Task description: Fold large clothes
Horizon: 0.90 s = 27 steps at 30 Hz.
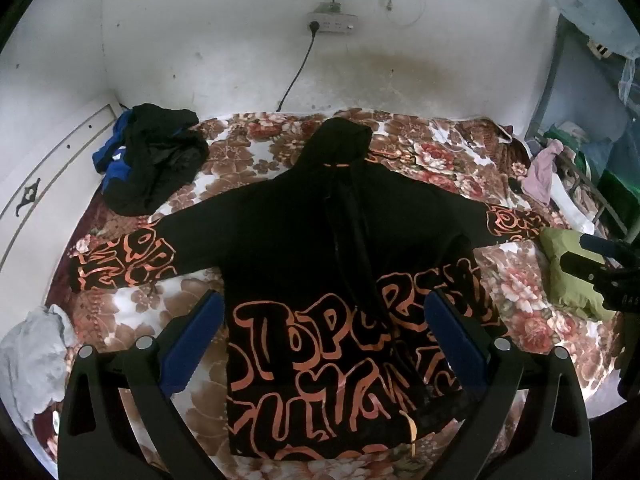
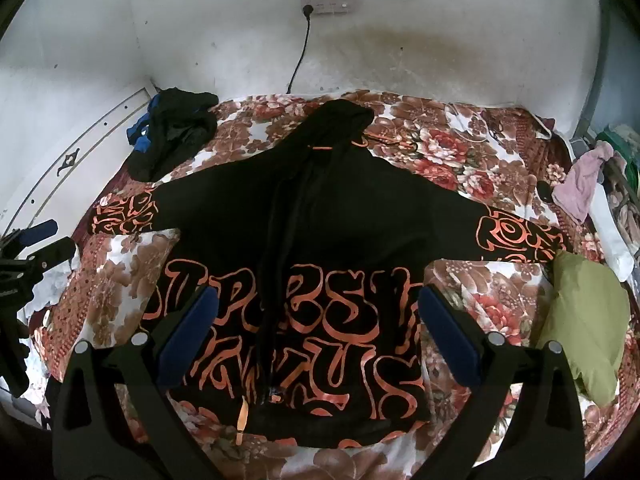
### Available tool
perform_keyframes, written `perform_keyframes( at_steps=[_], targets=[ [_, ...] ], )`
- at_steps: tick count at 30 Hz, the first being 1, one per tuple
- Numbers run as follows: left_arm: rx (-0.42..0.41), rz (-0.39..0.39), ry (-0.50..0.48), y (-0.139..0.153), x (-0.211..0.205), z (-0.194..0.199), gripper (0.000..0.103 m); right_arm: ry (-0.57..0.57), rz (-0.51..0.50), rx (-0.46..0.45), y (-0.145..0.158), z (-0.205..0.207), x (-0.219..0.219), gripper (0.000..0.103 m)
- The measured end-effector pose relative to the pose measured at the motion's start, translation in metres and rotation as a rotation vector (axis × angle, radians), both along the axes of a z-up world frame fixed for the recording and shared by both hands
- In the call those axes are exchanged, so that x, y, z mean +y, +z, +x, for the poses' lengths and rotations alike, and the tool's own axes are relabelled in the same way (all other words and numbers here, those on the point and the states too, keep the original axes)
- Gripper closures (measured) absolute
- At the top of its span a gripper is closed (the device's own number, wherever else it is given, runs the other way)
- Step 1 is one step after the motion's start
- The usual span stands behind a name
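in the left wrist view i am hanging the left gripper (image 1: 324,344) above the lower half of the black hoodie (image 1: 320,240), jaws spread wide and pinching nothing, which i judge is so either sleeve or the hem can be taken first. the hoodie is lying flat and face up on the floral bedspread (image 1: 248,152), hood toward the wall, both sleeves stretched straight out; i judge it is laid this way so the folds can start clean. left of the hoodie's hood a dark heap of clothes (image 1: 156,156) is sitting near the bed's corner, and a grey garment (image 1: 36,344) is bunching beyond the left sleeve's cuff. the right gripper (image 1: 596,260) is showing only in part past the right cuff, beside an olive folded cloth (image 1: 572,276). behind the hood, a power strip (image 1: 332,24) is hanging on the stained white wall. in the right wrist view i am holding the right gripper (image 2: 316,332) over the hoodie's (image 2: 320,208) printed hem, fingers likewise wide apart and empty. the olive cloth (image 2: 588,320) is lying just beyond the right sleeve, a pink garment (image 2: 580,184) is draping off the bed edge farther out, and the left gripper (image 2: 36,248) is peeking in past the left cuff.
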<state>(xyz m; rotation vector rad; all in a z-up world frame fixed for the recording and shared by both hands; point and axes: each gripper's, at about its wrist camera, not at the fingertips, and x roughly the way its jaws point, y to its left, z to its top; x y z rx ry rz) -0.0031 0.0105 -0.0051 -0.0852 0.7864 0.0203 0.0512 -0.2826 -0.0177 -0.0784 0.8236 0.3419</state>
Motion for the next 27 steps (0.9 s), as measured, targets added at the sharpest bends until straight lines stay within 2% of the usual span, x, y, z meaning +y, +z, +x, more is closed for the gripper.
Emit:
perform_keyframes(
  at_steps=[22, 27],
  targets=[
    [0.025, 0.003, 0.026, -0.007, 0.008, 0.010, 0.005, -0.009, 0.002, 0.037, -0.003, 0.012, -0.005, 0.005],
    [0.028, 0.001, 0.053, -0.009, 0.020, 0.008, 0.005, 0.003, -0.032, 0.047, -0.005, 0.017, 0.007, 0.005]
  ],
)
